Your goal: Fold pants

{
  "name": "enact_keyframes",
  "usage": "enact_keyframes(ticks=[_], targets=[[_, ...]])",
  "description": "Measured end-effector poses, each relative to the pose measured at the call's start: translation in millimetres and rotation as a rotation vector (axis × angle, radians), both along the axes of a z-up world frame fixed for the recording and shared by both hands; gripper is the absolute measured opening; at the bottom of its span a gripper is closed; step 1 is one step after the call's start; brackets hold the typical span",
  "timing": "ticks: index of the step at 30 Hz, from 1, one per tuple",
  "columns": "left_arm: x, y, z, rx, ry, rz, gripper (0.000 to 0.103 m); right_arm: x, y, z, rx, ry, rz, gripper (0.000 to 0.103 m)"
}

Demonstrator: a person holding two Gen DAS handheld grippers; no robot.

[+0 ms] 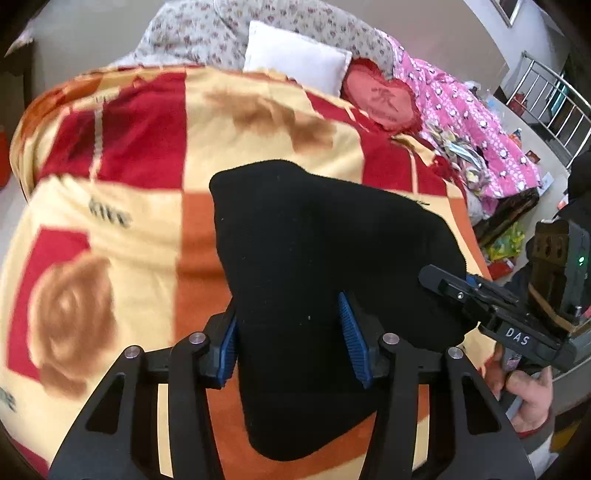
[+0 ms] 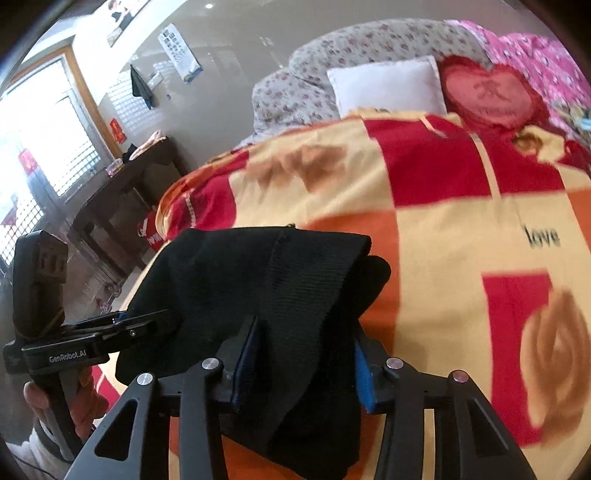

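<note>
The black pants [image 1: 317,251] are bunched into a folded mass above the red, orange and cream blanket [image 1: 122,166]. My left gripper [image 1: 291,336] straddles the near edge of the cloth, which fills the gap between its blue pads. My right gripper [image 2: 303,354] does the same with the other end of the pants [image 2: 258,280], its ribbed band between the pads. Each gripper shows in the other's view: the right one [image 1: 443,282] at the pants' right edge, the left one [image 2: 147,321] at their left edge. Both look closed on the fabric.
A white pillow [image 1: 295,55], a red heart cushion [image 1: 384,99], a floral quilt [image 1: 207,29] and a pink quilt [image 1: 465,118] lie at the bed's far end. A dark wooden table [image 2: 129,184] stands left of the bed. A metal railing [image 1: 546,92] is at the right.
</note>
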State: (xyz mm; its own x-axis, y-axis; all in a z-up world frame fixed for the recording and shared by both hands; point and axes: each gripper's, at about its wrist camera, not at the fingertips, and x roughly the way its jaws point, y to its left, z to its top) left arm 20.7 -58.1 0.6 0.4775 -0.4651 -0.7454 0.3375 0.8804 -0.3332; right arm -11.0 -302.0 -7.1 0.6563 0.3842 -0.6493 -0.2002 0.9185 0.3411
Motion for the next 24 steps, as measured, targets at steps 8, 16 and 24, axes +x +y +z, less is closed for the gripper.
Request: enact_keyframes(ticks=[8, 16, 24], targets=[[55, 13, -16, 0.039, 0.042, 0.077, 0.049, 73, 29, -9, -0.083, 0.046, 0.009, 0.044], [69, 16, -41, 0.035, 0.083, 0.109, 0.057, 99, 38, -32, -0.195, 0.12, -0.008, 0.054], [57, 16, -27, 0.095, 0.038, 0.125, 0.059, 78, 33, -7, -0.216, 0.107, -0.043, 0.054]])
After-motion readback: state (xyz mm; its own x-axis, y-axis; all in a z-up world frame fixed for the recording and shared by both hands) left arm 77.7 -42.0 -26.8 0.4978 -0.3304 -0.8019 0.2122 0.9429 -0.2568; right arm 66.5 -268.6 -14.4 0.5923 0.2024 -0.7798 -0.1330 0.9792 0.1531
